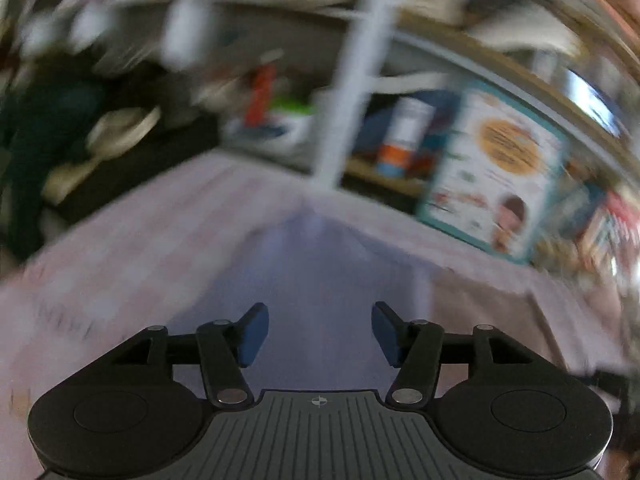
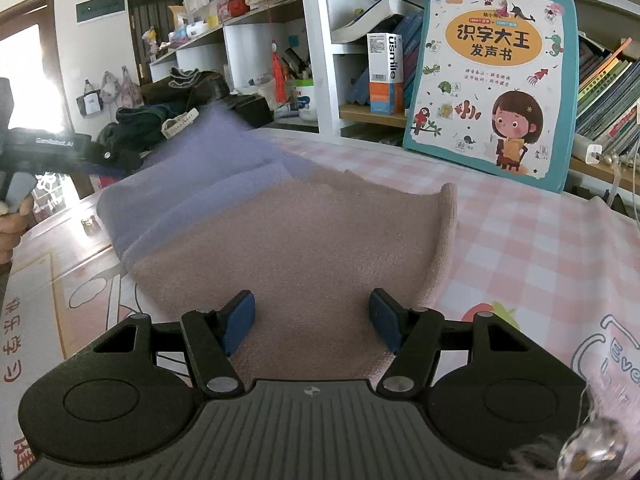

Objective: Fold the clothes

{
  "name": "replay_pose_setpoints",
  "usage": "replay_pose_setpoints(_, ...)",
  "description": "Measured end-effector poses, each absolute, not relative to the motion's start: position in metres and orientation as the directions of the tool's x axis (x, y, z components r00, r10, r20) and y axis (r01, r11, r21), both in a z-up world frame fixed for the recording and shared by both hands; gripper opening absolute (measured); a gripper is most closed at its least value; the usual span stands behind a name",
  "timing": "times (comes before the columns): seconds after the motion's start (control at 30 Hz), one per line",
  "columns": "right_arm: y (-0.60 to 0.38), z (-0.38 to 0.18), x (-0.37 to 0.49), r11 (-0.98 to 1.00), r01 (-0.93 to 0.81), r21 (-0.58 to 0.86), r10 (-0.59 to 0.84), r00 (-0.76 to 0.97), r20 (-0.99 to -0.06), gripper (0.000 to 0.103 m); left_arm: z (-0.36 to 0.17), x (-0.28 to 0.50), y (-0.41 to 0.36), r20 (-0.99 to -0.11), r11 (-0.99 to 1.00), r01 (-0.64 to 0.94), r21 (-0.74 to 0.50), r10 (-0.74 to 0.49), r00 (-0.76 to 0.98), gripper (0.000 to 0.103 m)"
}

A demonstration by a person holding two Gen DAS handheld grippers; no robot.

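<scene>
A two-tone knitted garment lies on the table, lavender point(image 2: 192, 184) at the far left and dusty pink point(image 2: 304, 248) nearer me, its right edge curled up. My right gripper point(image 2: 312, 320) is open and empty just above the pink part's near edge. The left wrist view is motion-blurred: my left gripper point(image 1: 320, 332) is open and empty over the lavender cloth point(image 1: 320, 280). The left gripper's body point(image 2: 52, 148) also shows at the far left of the right wrist view, held in a hand.
A pink checked tablecloth point(image 2: 520, 248) covers the table. A large children's book point(image 2: 492, 80) leans against the bookshelf point(image 2: 312, 40) behind. Dark clothes and bags point(image 2: 160, 116) are piled at the back left. A small metal object point(image 2: 89, 224) sits near the left table edge.
</scene>
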State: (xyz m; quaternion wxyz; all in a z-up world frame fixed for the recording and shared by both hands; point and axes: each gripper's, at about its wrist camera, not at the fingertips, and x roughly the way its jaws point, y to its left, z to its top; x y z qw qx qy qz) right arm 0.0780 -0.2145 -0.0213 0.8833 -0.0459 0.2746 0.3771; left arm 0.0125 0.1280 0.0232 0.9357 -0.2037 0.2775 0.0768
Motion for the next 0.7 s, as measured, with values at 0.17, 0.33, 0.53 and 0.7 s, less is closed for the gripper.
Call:
replay_pose_setpoints(0.17, -0.215, -0.021, 0.078, 0.711, -0.691, 0.129, 0.642, 0.564, -0.519, 0.062, -0.001, -0.008, 0.186, -0.536, 0.690, -0.365, -0.625, -0.040, 0.843, 0.058)
replay_pose_setpoints(0.33, -0.215, -0.021, 0.078, 0.711, -0.691, 0.129, 0.642, 0.564, -0.519, 0.062, -0.009, -0.029, 0.200, -0.505, 0.526, -0.402, -0.749, -0.060, 0.861, 0.058)
replay_pose_setpoints(0.53, -0.215, -0.021, 0.079, 0.711, -0.691, 0.129, 0.642, 0.563, -0.520, 0.063, -0.032, -0.036, 0.204, -0.551, 0.388, -0.467, -0.795, -0.139, 0.823, 0.058)
replay_pose_setpoints(0.7, -0.215, -0.022, 0.078, 0.709, -0.693, 0.130, 0.644, 0.562, -0.520, 0.063, -0.041, -0.024, 0.207, -0.526, 0.329, -0.467, -0.821, -0.118, 0.842, 0.059)
